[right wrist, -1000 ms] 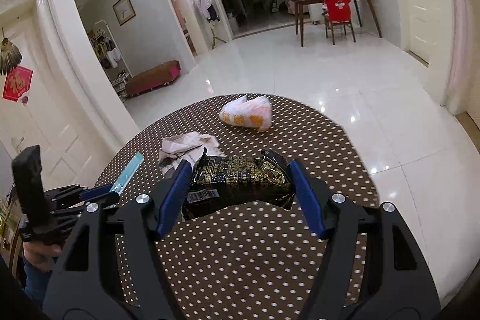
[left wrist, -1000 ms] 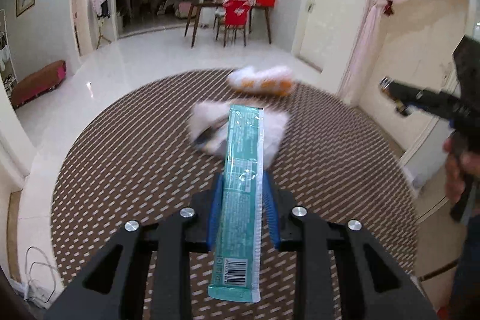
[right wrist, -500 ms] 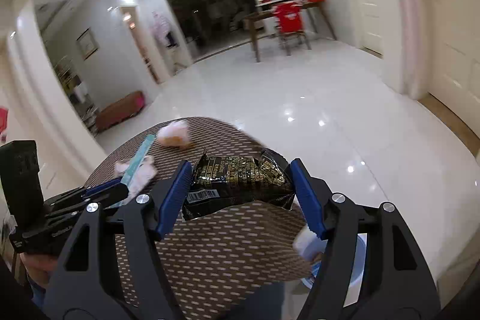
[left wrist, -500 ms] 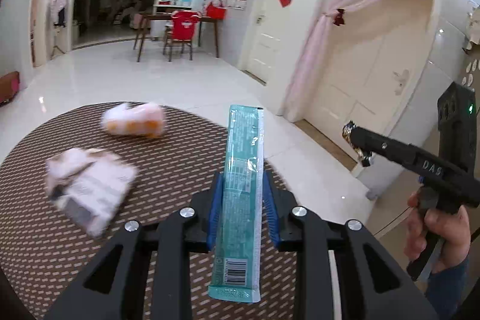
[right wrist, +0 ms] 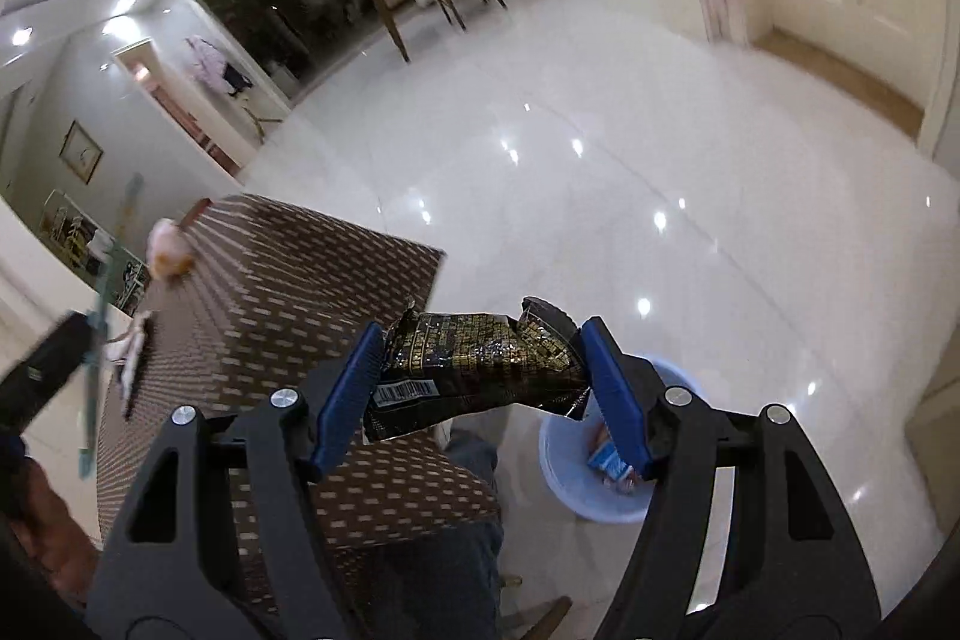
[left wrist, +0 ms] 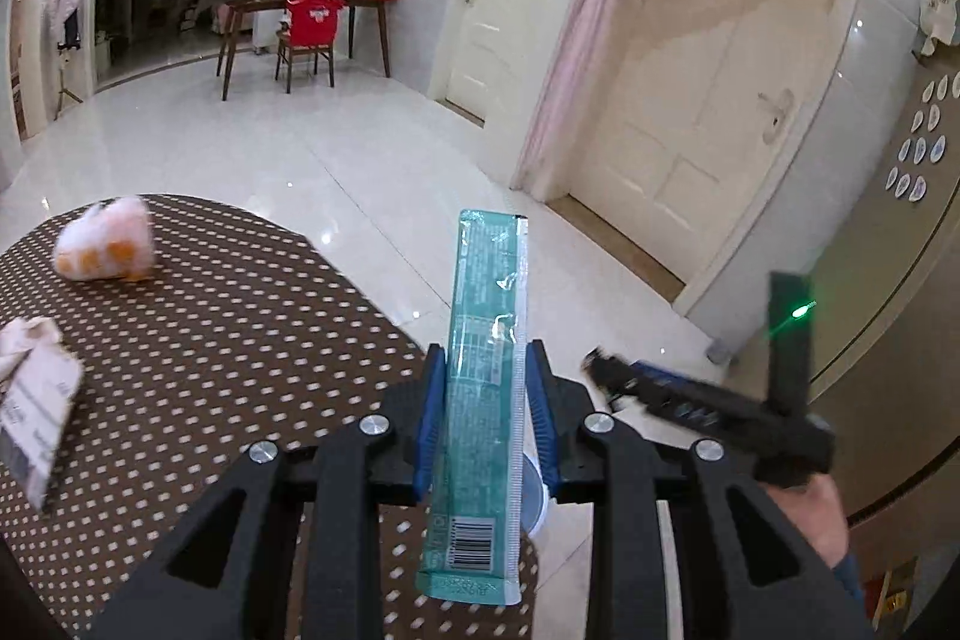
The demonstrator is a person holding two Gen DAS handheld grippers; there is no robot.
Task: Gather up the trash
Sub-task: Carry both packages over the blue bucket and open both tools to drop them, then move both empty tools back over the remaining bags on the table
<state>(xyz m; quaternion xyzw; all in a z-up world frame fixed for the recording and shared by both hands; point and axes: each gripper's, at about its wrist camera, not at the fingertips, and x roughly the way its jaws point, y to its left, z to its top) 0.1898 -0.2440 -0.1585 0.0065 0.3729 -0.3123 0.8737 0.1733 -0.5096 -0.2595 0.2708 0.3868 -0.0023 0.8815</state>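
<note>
My left gripper [left wrist: 486, 370] is shut on a long teal wrapper [left wrist: 480, 292] that stands up between its blue pads, over the right edge of the dotted brown table [left wrist: 210, 370]. My right gripper [right wrist: 480, 340] has a crumpled black-and-gold snack wrapper [right wrist: 474, 364] spanning its pads. Its jaws are opening, and both pads still touch the wrapper. It hangs past the table edge, above and just left of a light blue bin [right wrist: 564, 484] on the floor, which holds some trash. The right gripper shows side-on in the left wrist view.
An orange-and-white bag [left wrist: 102, 244] and crumpled white paper [left wrist: 36, 400] lie on the table. A person's leg in jeans [right wrist: 474, 460] stands between table and bin. White tiled floor [right wrist: 600, 130] spreads beyond, with doors on the right and a far table with a red chair [left wrist: 309, 22].
Both grippers have swung right, off the table's middle toward its edge. The right one has dropped, rolled and now hangs over the floor with the blue bin in sight. Each wrapper stays between its pads.
</note>
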